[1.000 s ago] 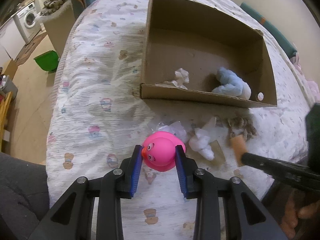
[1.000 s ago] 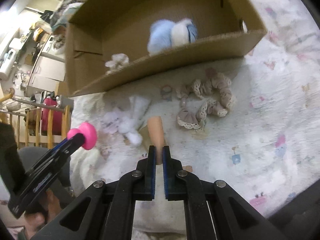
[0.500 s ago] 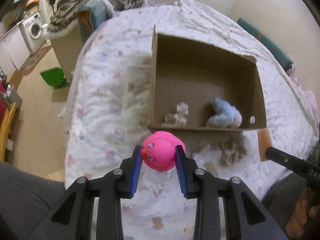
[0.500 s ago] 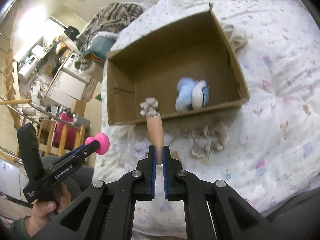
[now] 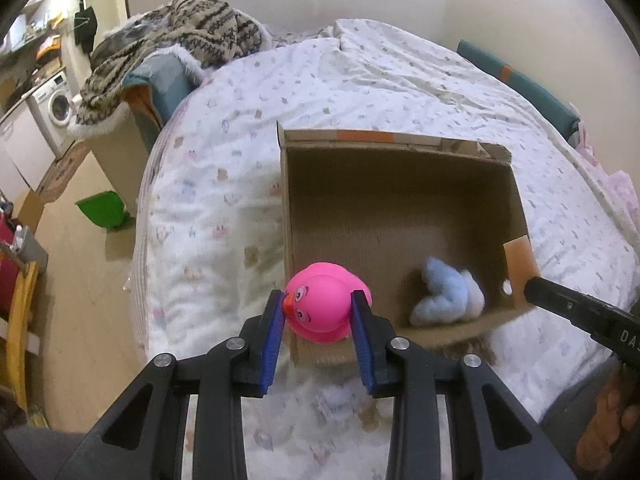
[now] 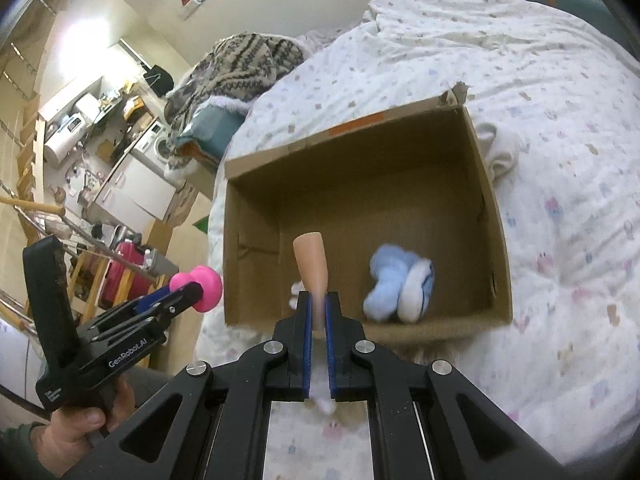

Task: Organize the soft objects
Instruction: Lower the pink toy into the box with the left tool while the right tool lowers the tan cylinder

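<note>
**Q:** Between the blue pads of your left gripper (image 5: 319,322), what is held?

**A:** A pink duck (image 5: 324,306). My left jaws pinch it on both sides, beak toward the left pad. The duck hangs above the near left corner of the box (image 5: 286,216), just ahead of my fingertips.

**Q:** State of your right gripper (image 6: 316,314)?

**A:** Nearly pressed together, pinching a thin peach-coloured strip (image 6: 311,266). The strip sticks straight out past my fingertips, over the near wall of the box. From my left camera the same strip shows at the box's near right corner, at the tip of the right gripper.

**Q:** What lies in the box?

**A:** A light blue plush (image 6: 400,290) rests on the floor by the near wall, ahead and right of my right gripper. A small white item sits just left of my right fingertips; it is blurred and I cannot identify it.

**Q:** What supports the box?

**A:** A bed (image 5: 384,80) with a white patterned cover. Directly below my right jaws a white fluffy piece (image 6: 324,402) lies on the cover. A cream cloth (image 6: 500,150) lies against the box's right wall, outside it.
</note>
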The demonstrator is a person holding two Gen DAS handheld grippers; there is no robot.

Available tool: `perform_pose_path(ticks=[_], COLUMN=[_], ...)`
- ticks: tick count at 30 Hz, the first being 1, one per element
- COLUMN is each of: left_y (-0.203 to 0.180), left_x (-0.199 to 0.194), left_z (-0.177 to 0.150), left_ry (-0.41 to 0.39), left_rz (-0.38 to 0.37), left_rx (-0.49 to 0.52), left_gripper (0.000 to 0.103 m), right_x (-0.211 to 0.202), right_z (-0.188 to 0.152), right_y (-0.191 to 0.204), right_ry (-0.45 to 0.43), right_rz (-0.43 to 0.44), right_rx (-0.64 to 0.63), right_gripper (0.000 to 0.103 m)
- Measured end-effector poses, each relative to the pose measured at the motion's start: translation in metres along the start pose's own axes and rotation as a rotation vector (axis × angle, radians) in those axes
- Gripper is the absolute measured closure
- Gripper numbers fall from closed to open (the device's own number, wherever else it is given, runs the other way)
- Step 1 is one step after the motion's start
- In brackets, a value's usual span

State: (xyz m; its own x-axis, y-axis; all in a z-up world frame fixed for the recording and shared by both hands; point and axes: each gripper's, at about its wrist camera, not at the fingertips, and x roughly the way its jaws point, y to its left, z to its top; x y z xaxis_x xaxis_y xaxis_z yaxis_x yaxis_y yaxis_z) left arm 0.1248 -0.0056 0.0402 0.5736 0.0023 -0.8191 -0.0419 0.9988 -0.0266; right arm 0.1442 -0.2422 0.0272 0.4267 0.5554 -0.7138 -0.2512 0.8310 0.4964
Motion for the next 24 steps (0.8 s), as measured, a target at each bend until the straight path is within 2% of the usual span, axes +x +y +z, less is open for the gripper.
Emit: perform_pose_path(ticks=[6,15,24], left_y=[-0.001,-0.003,-0.013], left_x=[0.022,0.060,0.071], left_z=[0.011,-0.003,-0.010], left_ry=[-0.006,0.032,0.025], left_rz=[0.007,-0.018,0.006], left_rx=[0.004,-0.002,0.067], left_gripper=[0.073,0.073,0.073], right_x=[0.025,0.058,0.080], right_z=[0.010,-0.003,-0.009], right_y=[-0.007,-0.017,-0.017], right_ry=[0.007,0.061,0.111], right_rz=[-0.021,-0.049,-0.068], right_rx=[-0.008,-0.015,-0.032], right_gripper=[0.095,0.095,0.095])
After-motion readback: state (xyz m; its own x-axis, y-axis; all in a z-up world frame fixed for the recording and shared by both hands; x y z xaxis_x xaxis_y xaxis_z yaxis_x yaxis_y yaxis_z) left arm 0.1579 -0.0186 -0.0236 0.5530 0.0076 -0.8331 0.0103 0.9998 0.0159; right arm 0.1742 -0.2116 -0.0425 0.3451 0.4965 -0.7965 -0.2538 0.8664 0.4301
